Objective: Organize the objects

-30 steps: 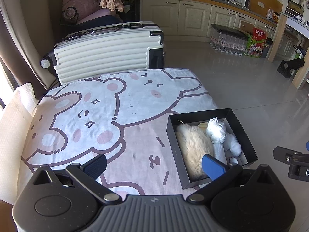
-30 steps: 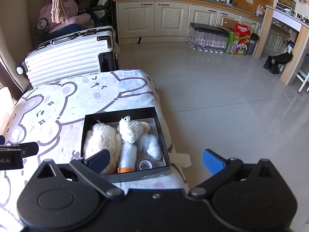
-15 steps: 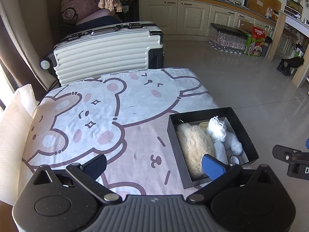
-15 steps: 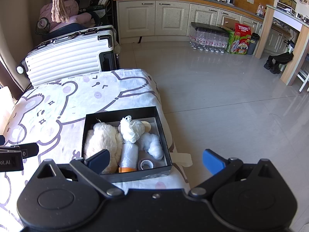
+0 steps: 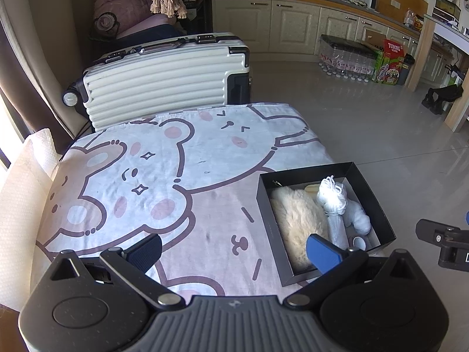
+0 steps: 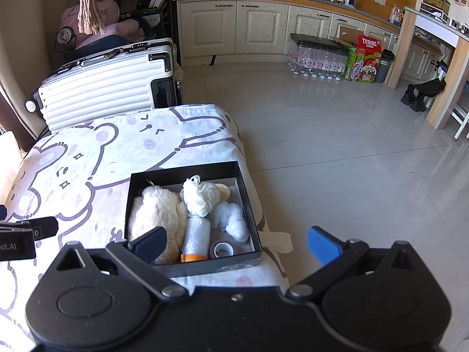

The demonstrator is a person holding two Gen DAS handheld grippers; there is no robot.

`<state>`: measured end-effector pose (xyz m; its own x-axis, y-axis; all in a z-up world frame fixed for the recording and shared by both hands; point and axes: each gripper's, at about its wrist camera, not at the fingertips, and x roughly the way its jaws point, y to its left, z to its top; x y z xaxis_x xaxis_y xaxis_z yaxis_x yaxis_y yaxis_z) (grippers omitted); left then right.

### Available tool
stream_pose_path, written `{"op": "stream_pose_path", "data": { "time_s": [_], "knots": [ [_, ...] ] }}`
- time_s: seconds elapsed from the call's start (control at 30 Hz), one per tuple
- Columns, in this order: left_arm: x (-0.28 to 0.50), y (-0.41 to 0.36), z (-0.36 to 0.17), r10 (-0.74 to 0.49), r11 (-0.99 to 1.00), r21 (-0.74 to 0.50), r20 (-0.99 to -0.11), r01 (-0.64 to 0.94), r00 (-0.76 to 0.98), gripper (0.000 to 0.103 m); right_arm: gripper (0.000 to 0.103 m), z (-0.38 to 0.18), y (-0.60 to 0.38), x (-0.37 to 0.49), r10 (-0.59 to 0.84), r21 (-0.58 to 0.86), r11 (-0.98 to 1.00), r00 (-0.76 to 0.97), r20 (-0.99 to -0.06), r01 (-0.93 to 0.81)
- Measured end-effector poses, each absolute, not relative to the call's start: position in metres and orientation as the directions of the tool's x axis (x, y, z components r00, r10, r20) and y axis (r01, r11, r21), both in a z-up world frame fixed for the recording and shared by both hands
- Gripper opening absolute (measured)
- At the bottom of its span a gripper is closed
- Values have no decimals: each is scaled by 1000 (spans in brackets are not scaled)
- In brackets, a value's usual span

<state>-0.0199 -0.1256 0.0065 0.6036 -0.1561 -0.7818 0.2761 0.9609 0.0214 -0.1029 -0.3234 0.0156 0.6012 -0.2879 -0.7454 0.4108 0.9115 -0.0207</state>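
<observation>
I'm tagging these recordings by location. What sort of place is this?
Most likely a home, an open kitchen and living area: cream kitchen cabinets under a counter, a white suitcase on the tiled floor, and a cartoon bear cloth covering the table.

Each gripper, the left gripper [image 5: 234,249] and the right gripper [image 6: 236,248], is built of matte black plastic with round pivot discs, silver rivets and blue-padded fingers [image 6: 324,248]; a ribbed grey grip is seen on the left.

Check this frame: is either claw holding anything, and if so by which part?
Nothing is held. The left claw and right claw are both open and empty, near the black box of soft items on the bed.
</observation>
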Motion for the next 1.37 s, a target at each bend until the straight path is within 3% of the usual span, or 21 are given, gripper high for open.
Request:
{"op": "stream_pose_path", "data": {
  "time_s": [1.37],
  "knots": [
    [-20, -127, 4, -152, 962, 23, -783, 272, 603, 103, 103, 15, -323, -103, -286, -21, 912, 600, -747, 409]
  ]
}}
